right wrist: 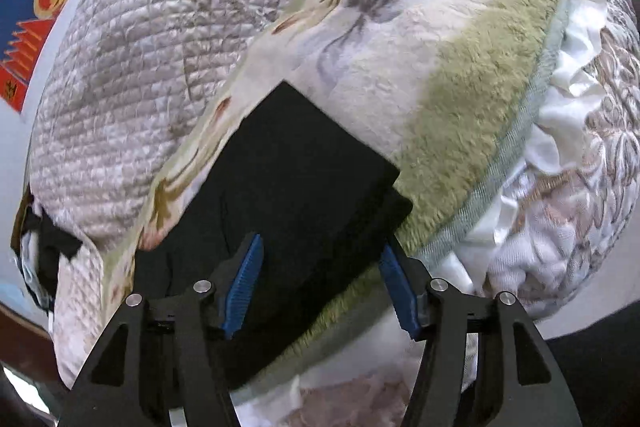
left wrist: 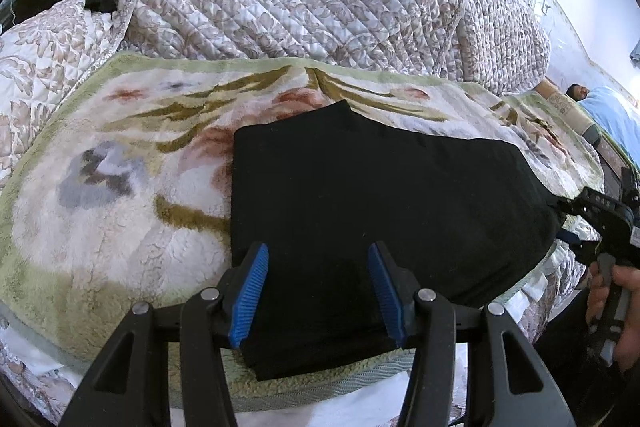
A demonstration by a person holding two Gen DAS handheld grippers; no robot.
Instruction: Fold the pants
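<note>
Fingers (left wrist: 256, 291) of both grippers spread — folded black pants (left wrist: 360, 195) between them (unpinched).

even daylight in both my views, soft shadows only; fisheye bends the edges into dark corners, and my right view smears slightly.
</note>
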